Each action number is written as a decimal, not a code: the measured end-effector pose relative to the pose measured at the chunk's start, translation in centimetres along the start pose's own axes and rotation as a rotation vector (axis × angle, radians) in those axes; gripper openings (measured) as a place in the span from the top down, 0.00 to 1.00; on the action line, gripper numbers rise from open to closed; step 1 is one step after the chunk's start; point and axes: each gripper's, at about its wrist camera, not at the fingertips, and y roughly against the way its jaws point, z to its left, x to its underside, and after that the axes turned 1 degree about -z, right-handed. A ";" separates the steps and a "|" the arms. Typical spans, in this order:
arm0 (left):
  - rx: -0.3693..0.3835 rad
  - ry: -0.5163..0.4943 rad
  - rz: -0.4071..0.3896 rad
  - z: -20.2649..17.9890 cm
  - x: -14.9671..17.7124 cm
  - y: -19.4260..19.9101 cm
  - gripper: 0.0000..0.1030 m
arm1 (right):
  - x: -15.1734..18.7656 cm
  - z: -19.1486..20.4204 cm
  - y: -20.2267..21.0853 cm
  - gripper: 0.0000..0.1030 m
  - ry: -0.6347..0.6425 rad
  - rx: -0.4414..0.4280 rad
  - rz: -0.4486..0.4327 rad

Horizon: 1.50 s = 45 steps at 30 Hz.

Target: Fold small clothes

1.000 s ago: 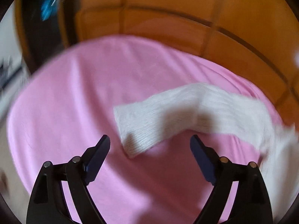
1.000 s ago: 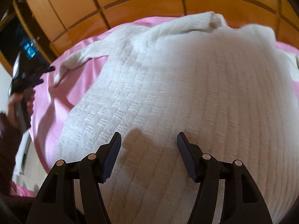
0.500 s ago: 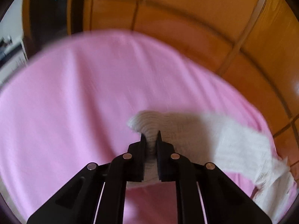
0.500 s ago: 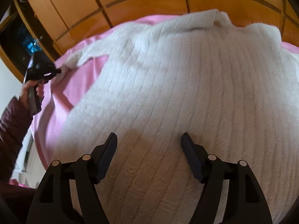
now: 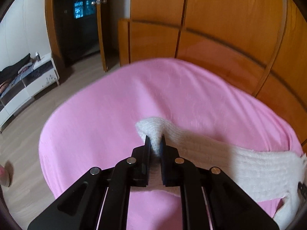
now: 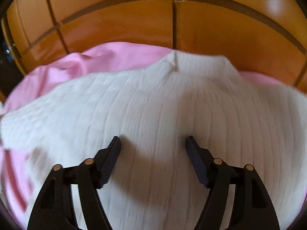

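Glossy orange wooden wardrobe panels (image 5: 220,28) fill twelve to three o'clock, a dark open doorway (image 5: 76,25) stands at eleven, a low white cabinet (image 5: 28,84) sits at nine on pale wood flooring (image 5: 23,145).

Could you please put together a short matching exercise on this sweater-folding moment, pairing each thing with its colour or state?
Things:
1. left gripper
2. right gripper
3. sweater sleeve
4. blanket

Descriptions:
A. pink, spread out beneath the knitwear
B. jaws apart above the white sweater, gripping nothing
C. white ribbed knit, its cuff end pinched and raised
D. jaws closed on knit fabric

Pairs: 1-D, 2-B, 3-C, 4-A
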 end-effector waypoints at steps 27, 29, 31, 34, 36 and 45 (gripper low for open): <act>0.843 -0.363 0.470 -13.5 24.8 14.4 0.49 | 20.8 -16.9 20.3 0.22 -0.280 0.256 0.013; 0.864 -0.363 0.488 -13.6 25.5 15.0 0.59 | 22.8 -18.1 21.1 0.22 -0.318 0.208 0.043; 0.882 -0.362 0.509 -13.8 26.0 14.5 0.89 | 25.0 -18.4 21.9 0.22 -0.372 0.109 0.076; 0.871 -0.376 0.491 -13.3 26.1 15.2 0.94 | 27.1 -16.8 22.8 0.45 -0.365 0.003 0.108; 0.856 -0.381 0.471 -14.0 25.9 15.3 0.95 | 27.7 -15.2 23.6 0.79 -0.294 -0.016 0.124; 0.737 -0.439 0.461 -10.4 24.9 15.3 0.95 | 29.8 -13.8 27.5 0.94 -0.185 -0.105 0.164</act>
